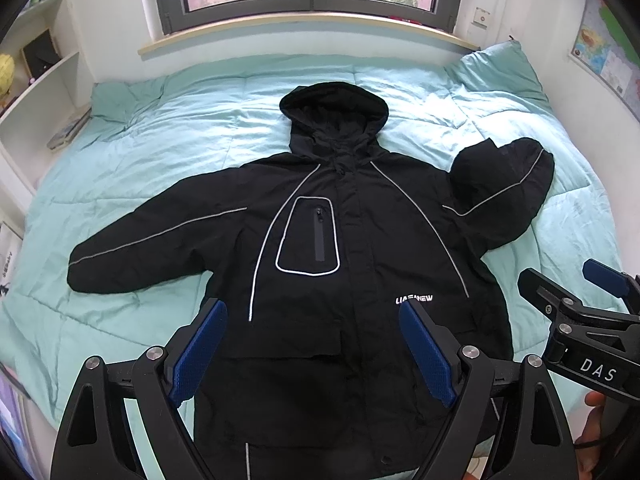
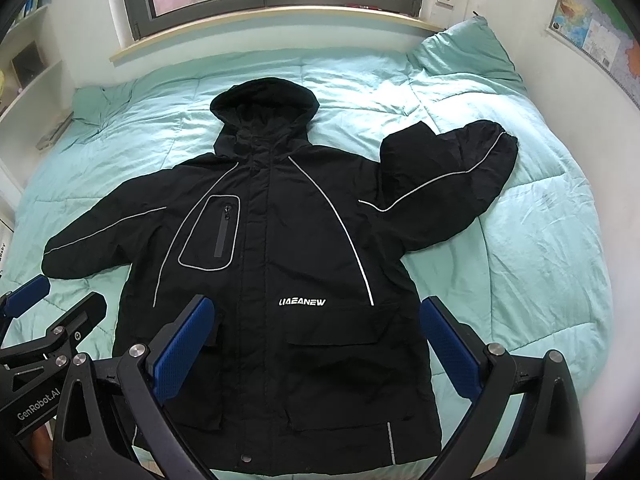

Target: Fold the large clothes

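A black hooded jacket (image 1: 344,248) with grey piping and white lettering lies face up on the bed, hood toward the window; it also shows in the right wrist view (image 2: 280,264). Its left sleeve (image 1: 152,244) lies stretched out flat. Its right sleeve (image 1: 508,196) is bent back on itself at the cuff. My left gripper (image 1: 312,344) is open and empty, held above the jacket's lower front. My right gripper (image 2: 320,344) is open and empty above the lower front too; it shows in the left wrist view (image 1: 576,284) at the right edge.
A mint-green quilt (image 1: 160,140) covers the bed. A pillow (image 2: 464,60) lies at the far right under the window sill (image 1: 304,28). White shelves (image 1: 44,80) stand along the left wall. A map (image 2: 592,36) hangs on the right wall.
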`<action>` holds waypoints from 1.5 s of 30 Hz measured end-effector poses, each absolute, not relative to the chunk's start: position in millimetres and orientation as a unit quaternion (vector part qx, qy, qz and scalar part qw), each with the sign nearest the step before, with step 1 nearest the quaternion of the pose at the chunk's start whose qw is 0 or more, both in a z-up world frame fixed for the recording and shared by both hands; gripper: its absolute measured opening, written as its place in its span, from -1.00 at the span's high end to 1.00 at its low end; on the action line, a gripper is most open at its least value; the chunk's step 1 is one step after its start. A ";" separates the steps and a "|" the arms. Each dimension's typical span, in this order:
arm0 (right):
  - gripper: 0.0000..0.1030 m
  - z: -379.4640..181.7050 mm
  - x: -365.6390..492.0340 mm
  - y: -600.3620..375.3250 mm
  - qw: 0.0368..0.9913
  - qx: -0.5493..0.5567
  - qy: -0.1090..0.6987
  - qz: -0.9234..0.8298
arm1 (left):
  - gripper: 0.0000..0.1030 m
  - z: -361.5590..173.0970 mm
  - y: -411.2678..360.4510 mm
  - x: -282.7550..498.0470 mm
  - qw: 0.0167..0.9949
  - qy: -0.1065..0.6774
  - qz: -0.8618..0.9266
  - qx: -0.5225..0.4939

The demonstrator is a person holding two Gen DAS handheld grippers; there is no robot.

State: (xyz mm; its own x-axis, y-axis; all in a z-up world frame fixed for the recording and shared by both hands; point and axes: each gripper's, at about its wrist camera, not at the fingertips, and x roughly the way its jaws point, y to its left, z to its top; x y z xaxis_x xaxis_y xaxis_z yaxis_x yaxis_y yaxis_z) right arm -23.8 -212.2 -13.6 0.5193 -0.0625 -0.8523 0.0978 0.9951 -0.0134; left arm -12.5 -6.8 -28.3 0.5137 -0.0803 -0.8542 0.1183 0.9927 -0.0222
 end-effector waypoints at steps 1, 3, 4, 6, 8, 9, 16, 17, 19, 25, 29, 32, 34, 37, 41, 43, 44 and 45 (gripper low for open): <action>-1.00 -13.9 -23.2 -212.5 0.871 0.018 0.489 -0.046 | -0.72 -28.9 -6.4 -11.9 0.870 0.490 -0.057 0.019; -1.00 -14.5 -21.7 -213.4 0.870 0.020 0.491 -0.046 | -0.72 -30.4 -5.3 -10.6 0.868 0.492 -0.057 0.017; -1.00 -15.0 -21.5 -214.1 0.869 0.020 0.491 -0.046 | -0.72 -31.3 -6.5 -11.7 0.868 0.493 -0.056 0.017; -1.00 -15.6 -20.6 -213.4 0.869 0.021 0.493 -0.045 | -0.72 -32.7 -6.0 -11.0 0.867 0.495 -0.056 0.016; -1.00 -15.8 -19.7 -213.3 0.868 0.019 0.494 -0.044 | -0.72 -33.4 -5.5 -10.6 0.867 0.495 -0.057 0.016; -1.00 -16.1 -19.5 -212.8 0.868 0.019 0.494 -0.043 | -0.72 -33.4 -5.3 -10.7 0.868 0.493 -0.060 0.014; -1.00 -18.7 -15.7 -209.3 0.867 0.017 0.497 -0.037 | -0.72 -33.0 -10.6 -10.3 0.870 0.488 -0.065 0.017; -1.00 -18.3 -15.1 -208.8 0.867 0.017 0.497 -0.036 | -0.72 -33.0 -10.4 -9.7 0.870 0.488 -0.063 0.017; -1.00 -18.1 -13.9 -209.2 0.868 0.017 0.496 -0.035 | -0.72 -33.9 -9.5 -7.6 0.870 0.489 -0.059 0.015; -1.00 -19.0 -7.7 -213.9 0.868 0.020 0.495 -0.038 | -0.72 -36.8 -12.0 1.0 0.867 0.495 -0.059 0.012; -1.00 -15.6 0.4 -225.3 0.871 0.022 0.489 -0.044 | -0.72 -32.7 -23.1 10.4 0.868 0.491 -0.072 0.016; -1.00 -7.7 8.8 -242.4 0.880 0.025 0.472 -0.055 | -0.72 -28.0 -36.6 21.1 0.870 0.485 -0.090 0.018; -1.00 -1.2 14.0 -259.0 0.887 0.032 0.456 -0.060 | -0.72 -26.2 -46.7 30.1 0.869 0.484 -0.104 0.016; -1.00 6.8 20.7 -287.6 0.896 0.052 0.435 -0.071 | -0.72 -25.2 -66.2 48.0 0.868 0.481 -0.120 0.019; -1.00 6.7 37.7 -334.1 0.899 0.079 0.421 -0.089 | -0.72 -27.9 -104.7 80.0 0.864 0.477 -0.159 0.032; -1.00 0.3 50.8 -364.6 0.895 0.094 0.421 -0.108 | -0.72 -38.3 -126.3 103.2 0.843 0.502 -0.192 0.024; -1.00 -4.1 58.3 -382.2 0.893 0.106 0.421 -0.118 | -0.72 -45.1 -136.9 114.4 0.831 0.517 -0.205 0.020; -1.00 -7.8 64.2 -397.0 0.891 0.118 0.421 -0.123 | -0.72 -51.4 -144.0 123.9 0.825 0.525 -0.211 0.017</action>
